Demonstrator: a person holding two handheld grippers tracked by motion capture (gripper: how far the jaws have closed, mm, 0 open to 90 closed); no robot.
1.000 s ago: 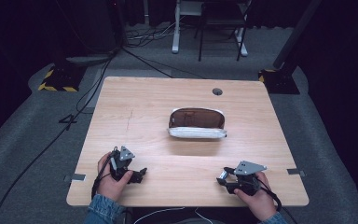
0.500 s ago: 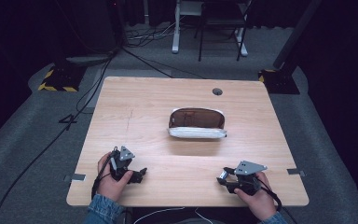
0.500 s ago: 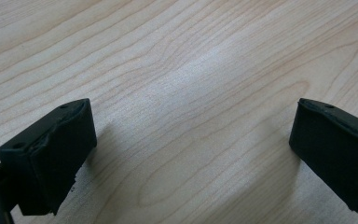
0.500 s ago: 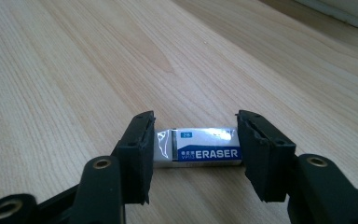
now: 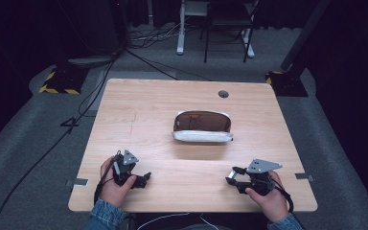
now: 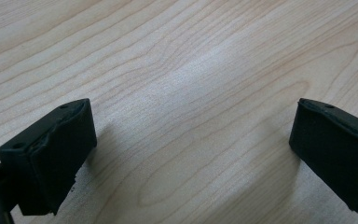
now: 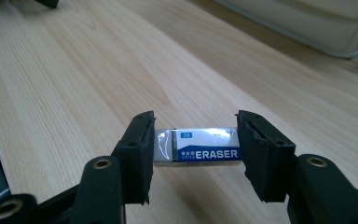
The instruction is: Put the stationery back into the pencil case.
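My right gripper [image 7: 195, 154] pinches a white eraser [image 7: 196, 147] near the table's [image 5: 148, 110] front edge. My left gripper [image 6: 191, 149] rests spread, empty. The open pencil case [image 5: 202, 126], presumably its destination, waits mid-table.

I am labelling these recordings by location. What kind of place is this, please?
Probably an indoor recording studio or lab, not a home. A bare wooden table stands on grey carpet with black drapes around it, cables run across the floor, and a stand base marked with yellow-black hazard tape sits nearby.
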